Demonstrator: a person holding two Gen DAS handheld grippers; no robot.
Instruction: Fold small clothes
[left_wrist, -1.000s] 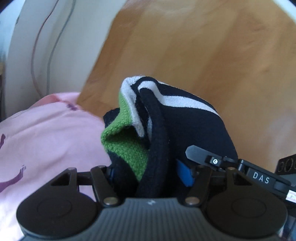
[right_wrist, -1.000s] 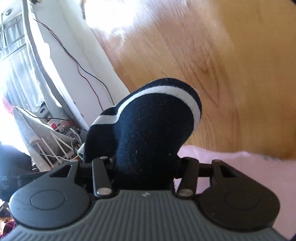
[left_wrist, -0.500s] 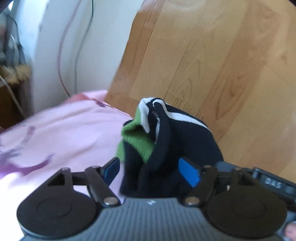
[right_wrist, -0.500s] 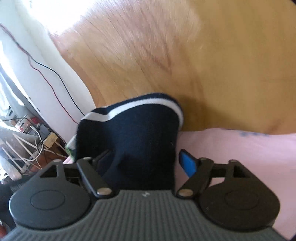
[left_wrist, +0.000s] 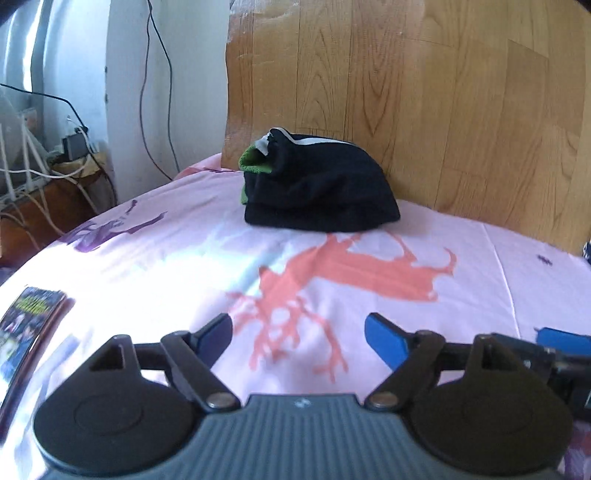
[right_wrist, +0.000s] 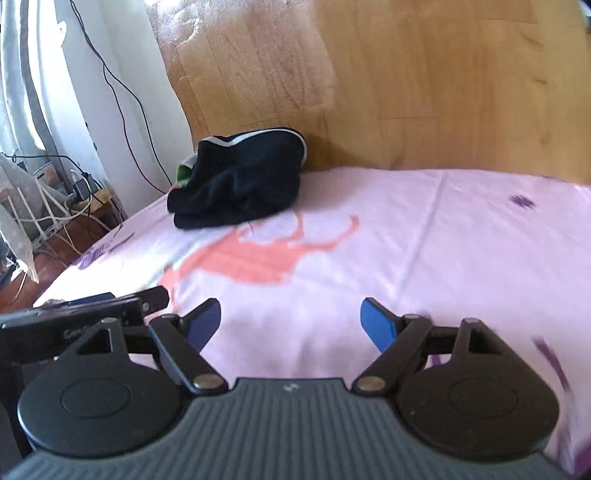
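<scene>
Currently the folded dark garment, navy with white stripes and a green layer showing at its left, lies on the pink bedsheet against the wooden headboard, well apart from both grippers; left gripper fingers spread wide, holding nothing; right gripper likewise wide and empty; a printed book sits at the sheet's left edge, its cover text too blurred to read.
</scene>
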